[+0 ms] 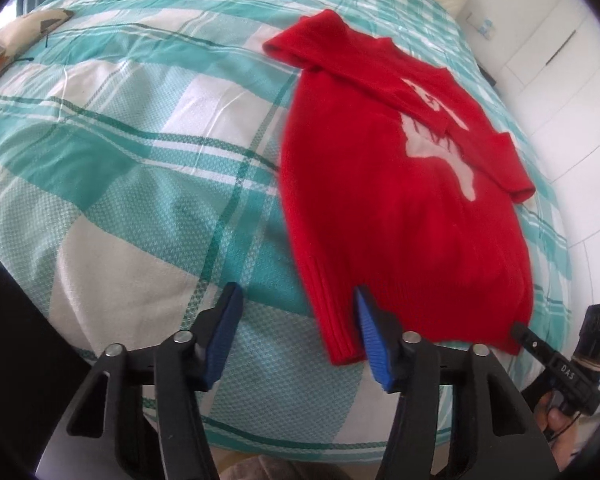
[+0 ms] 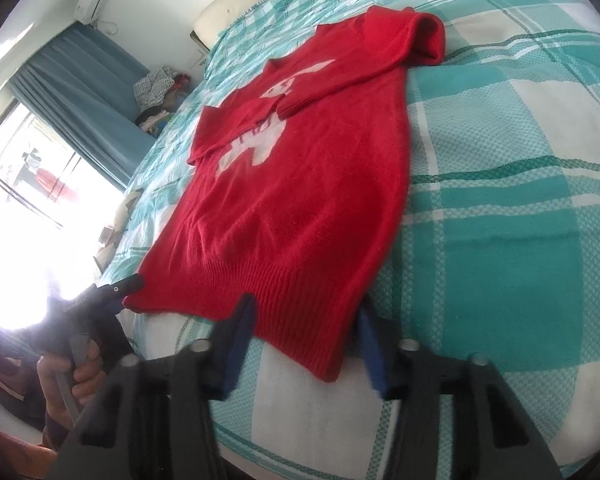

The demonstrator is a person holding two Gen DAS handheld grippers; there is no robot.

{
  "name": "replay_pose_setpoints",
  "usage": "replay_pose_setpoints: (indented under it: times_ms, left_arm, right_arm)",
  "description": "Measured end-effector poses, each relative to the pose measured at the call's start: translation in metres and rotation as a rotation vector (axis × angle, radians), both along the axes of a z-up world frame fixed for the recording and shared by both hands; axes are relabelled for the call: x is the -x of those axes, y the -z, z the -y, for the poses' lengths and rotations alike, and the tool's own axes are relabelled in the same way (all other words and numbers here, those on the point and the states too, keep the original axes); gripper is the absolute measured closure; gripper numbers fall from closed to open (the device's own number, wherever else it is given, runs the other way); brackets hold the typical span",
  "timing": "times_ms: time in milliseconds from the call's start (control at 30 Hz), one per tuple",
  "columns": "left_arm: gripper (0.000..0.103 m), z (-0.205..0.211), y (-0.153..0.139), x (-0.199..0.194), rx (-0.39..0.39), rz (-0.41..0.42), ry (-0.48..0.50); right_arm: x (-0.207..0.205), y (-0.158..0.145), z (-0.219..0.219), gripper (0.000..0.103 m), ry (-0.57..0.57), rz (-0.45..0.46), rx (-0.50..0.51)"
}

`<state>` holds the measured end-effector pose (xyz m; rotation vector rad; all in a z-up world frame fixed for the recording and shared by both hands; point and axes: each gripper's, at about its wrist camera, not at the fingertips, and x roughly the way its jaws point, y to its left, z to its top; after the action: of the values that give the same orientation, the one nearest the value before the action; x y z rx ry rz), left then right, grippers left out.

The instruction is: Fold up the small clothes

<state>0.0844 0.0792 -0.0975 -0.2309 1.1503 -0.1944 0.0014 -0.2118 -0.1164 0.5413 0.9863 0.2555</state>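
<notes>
A small red sweater (image 1: 380,208) with a white animal figure (image 1: 432,148) lies flat on the teal-and-white checked bedcover (image 1: 140,160), both sleeves folded across its chest. My left gripper (image 1: 296,320) hovers at the ribbed hem, jaws apart, with the hem's left corner just inside its right finger. In the right wrist view the sweater (image 2: 300,200) stretches away from me, and my right gripper (image 2: 302,324) straddles the hem's right corner with its pads apart. Each gripper shows in the other's view: the right gripper (image 1: 524,332) and the left gripper (image 2: 130,283) both sit at the hem's ends.
A patterned pillow (image 1: 16,40) lies at the bed's far left and a cream headboard (image 2: 236,4) stands beyond the sweater. Blue curtains (image 2: 88,92), a bright window and a pile of clothes (image 2: 160,88) are to the left. White wardrobe doors (image 1: 560,40) are on the right.
</notes>
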Motion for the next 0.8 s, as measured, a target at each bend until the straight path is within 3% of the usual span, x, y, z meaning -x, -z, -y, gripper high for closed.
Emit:
replay_pose_setpoints:
  times_ms: [33,67,100,133,300,467,800]
  left_arm:
    - [0.067,0.002,-0.001,0.002,-0.022,0.004,0.014]
    - [0.075,0.005,-0.002,0.003,-0.032,0.006,0.035]
    - [0.093,0.006,-0.001,0.004,-0.022,0.002,0.056]
    - [0.097,0.009,0.0,0.004,-0.009,-0.005,0.071]
    - [0.101,0.005,-0.004,0.005,-0.01,0.015,0.061]
    - [0.101,-0.008,-0.009,0.013,-0.049,0.032,0.065]
    - [0.101,-0.001,0.013,0.009,-0.126,0.029,0.064]
  right_arm:
    - [0.0,-0.001,-0.001,0.097,0.004,-0.006,0.02]
    - [0.002,-0.002,0.001,0.098,0.007,-0.012,0.04]
    - [0.003,-0.006,0.002,0.098,0.009,-0.011,0.057]
    - [0.007,-0.008,0.005,0.098,0.012,-0.009,0.074]
    - [0.02,-0.03,0.009,0.099,0.021,0.009,0.169]
    - [0.034,-0.038,0.014,0.1,0.052,-0.033,0.262]
    - [0.031,0.005,0.024,0.1,0.1,-0.111,0.254]
